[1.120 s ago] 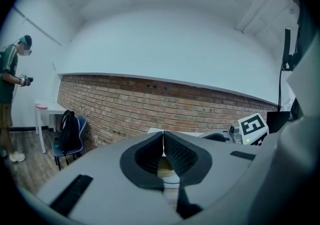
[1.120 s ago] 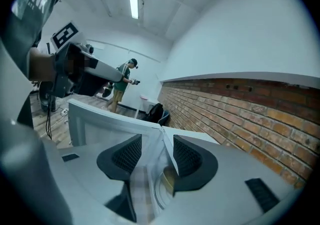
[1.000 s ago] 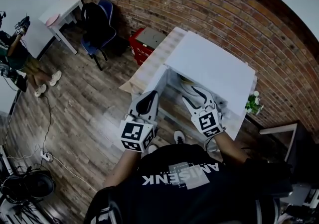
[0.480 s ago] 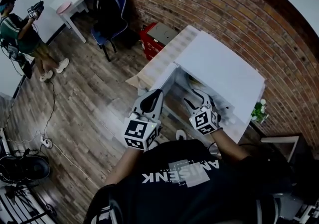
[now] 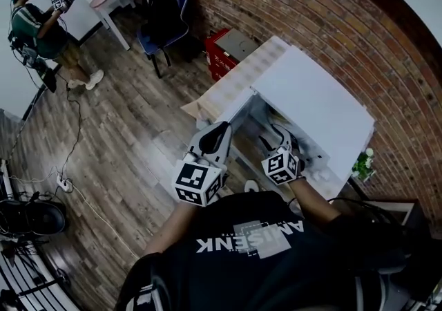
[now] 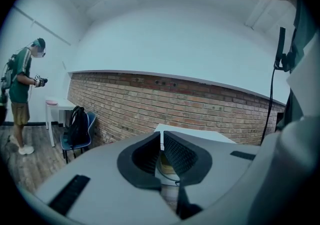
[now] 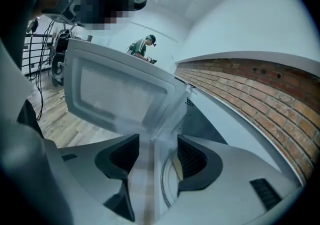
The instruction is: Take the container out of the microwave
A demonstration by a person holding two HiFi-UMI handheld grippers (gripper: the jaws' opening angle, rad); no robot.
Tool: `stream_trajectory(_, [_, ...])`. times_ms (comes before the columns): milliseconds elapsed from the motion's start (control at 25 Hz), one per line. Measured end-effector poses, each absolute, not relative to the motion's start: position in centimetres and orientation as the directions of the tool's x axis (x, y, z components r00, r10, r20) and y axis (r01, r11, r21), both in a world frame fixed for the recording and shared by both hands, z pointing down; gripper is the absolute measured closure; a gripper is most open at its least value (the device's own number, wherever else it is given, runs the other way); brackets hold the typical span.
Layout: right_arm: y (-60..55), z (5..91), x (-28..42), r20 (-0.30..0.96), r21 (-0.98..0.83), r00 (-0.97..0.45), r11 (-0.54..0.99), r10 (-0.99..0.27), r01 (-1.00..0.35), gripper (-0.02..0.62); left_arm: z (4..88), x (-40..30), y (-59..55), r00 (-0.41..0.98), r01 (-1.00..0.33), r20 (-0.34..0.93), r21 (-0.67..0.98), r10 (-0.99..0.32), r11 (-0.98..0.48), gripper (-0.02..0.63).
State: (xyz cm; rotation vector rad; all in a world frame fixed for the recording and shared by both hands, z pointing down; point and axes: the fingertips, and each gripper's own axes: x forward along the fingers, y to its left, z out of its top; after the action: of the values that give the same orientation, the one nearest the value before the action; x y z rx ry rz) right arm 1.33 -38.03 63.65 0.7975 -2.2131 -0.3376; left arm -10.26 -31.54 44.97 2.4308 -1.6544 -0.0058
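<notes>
White microwave (image 5: 318, 106), standing open, holds the container (image 7: 176, 169) inside, while your right gripper (image 7: 157, 141) angles down at it, lower than before, fingers just spread wider and empty, and your left gripper (image 6: 161, 136) stays level, fingers pressed together.

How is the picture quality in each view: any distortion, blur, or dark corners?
Head view: strong fisheye, the brick wall bends in an arc; light is even. Left gripper view: black round corners, wall line curved. Right gripper view: same dark corners; the microwave door looks pale and hazy.
</notes>
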Motion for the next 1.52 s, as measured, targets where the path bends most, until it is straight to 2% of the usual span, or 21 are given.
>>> stream_trajectory(440, [-40.5,66.7,1.2,0.608,0.482,-0.484,0.777,-0.629,-0.404,0.342,44.8,-10.3,-31.6,0.349,-0.933,0.126,0.145,-0.929,-0.331,0.592])
stream_trajectory(840, [-44.4,69.6,2.0,0.63,0.507,-0.396,0.74,-0.668,-0.443,0.342,45.3,-10.5,-31.9,0.313,-0.945,0.136,0.144,-0.94,-0.294,0.594])
stream_trajectory(1120, [-47.0,71.1,2.2,0.649,0.514,-0.346,0.726,-0.678,-0.457,0.344,44.9,-10.1,-32.3,0.336,-0.935,0.132,0.165,-0.932,-0.314,0.594])
stream_trajectory(1520, [-49.4,72.5,2.5,0.653,0.582,-0.271,0.697,-0.707,-0.418,0.344,45.3,-11.2,-32.3,0.277,-0.955,0.154,0.149,-0.948,-0.255,0.594])
